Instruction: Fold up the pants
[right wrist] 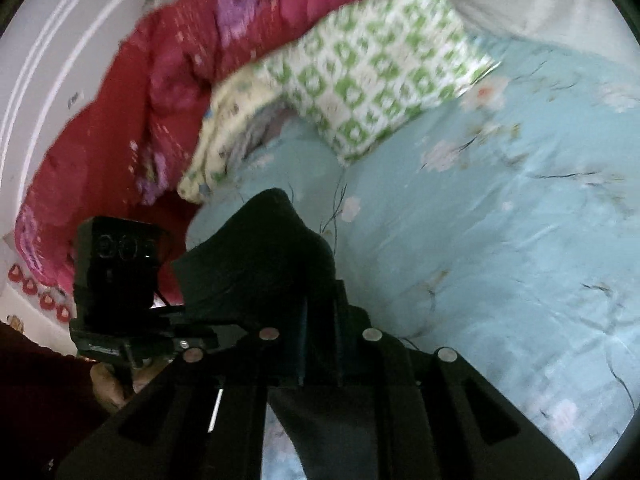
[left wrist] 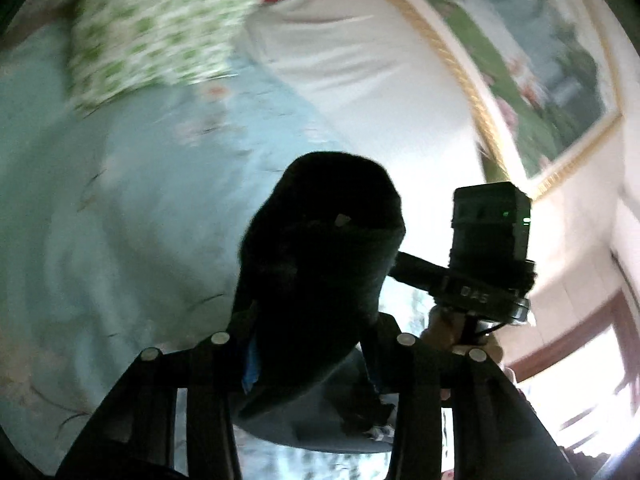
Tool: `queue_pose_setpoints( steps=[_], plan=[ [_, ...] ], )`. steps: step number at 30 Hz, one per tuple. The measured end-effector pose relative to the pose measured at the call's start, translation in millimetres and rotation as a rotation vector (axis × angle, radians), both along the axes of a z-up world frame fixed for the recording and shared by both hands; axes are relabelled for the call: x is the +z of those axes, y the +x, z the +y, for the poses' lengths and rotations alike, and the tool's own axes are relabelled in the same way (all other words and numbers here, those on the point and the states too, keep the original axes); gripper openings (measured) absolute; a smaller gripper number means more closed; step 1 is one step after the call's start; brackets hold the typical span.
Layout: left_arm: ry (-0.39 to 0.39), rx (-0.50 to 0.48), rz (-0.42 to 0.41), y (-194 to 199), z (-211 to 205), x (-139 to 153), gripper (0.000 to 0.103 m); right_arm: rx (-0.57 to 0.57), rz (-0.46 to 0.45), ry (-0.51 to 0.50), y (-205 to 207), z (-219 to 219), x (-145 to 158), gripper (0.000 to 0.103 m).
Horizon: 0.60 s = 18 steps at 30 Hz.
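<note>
The bed (right wrist: 520, 208), spread with a pale blue flowered sheet, filled most of both views. At its far side lay a heaped red quilt (right wrist: 132, 92) toward ten o'clock in the right wrist view, and a green-and-white patterned pillow (right wrist: 372, 76) at about twelve o'clock.

The pants (right wrist: 260, 256), dark and bunched, were lifted off the sheet, hanging between the two tools. The left tongs (left wrist: 316, 360) were partly closed with a thick wad of the dark cloth (left wrist: 320, 248) pressed between them. The right tongs (right wrist: 320, 344) were nearly shut, pinching a thinner fold of the same garment. Each view also caught the other tool's camera block and the hand under it: the right hand (left wrist: 444, 332) at three o'clock in the left view, the left hand (right wrist: 108, 380) at eight o'clock in the right view.

The step seemed to be lifting one end of the pants to carry it over. Doing it well would mean keeping both grips level and the edge between them taut, so that the cloth lands flat and square on the sheet.

Much was hidden. The fingertips were buried in black fabric, the rest of the pants dropped below the frame, and motion blur smeared the bedding; which part of the garment was gripped could not be told.
</note>
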<state>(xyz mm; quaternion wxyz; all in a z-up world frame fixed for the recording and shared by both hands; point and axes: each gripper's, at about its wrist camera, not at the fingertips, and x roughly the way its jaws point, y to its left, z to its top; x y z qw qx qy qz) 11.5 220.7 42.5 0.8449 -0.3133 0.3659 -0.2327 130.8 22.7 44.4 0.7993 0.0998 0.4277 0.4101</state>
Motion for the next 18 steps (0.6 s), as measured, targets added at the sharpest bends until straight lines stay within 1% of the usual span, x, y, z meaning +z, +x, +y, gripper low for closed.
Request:
queue_pose_setpoints(
  steps=[2, 4, 8, 13, 18],
  plan=[
    [0.014, -0.048, -0.035, -5.6, -19.6, 14.9, 0.040, -0.041, -0.021, 0.025, -13.5, -21.7, 9.2, 0.012],
    [0.033, -0.093, -0.062, -7.8, -41.3, 25.8, 0.039, -0.086, -0.043, 0.046, -24.1, -46.2, 12.0, 0.011],
    [0.072, -0.175, -0.095, -14.9, -84.6, 38.1, 0.039, -0.164, -0.057, 0.087, -44.8, -89.6, 6.6, 0.011],
    [0.123, -0.275, -0.107, -29.3, -137.3, 34.6, 0.039, -0.256, -0.056, 0.129, -75.2, -136.3, -9.1, 0.011],
    [0.164, -0.365, -0.092, -41.0, -179.8, 19.8, 0.039, -0.338, -0.032, 0.184, -104.0, -173.3, -29.6, 0.010]
  ],
)
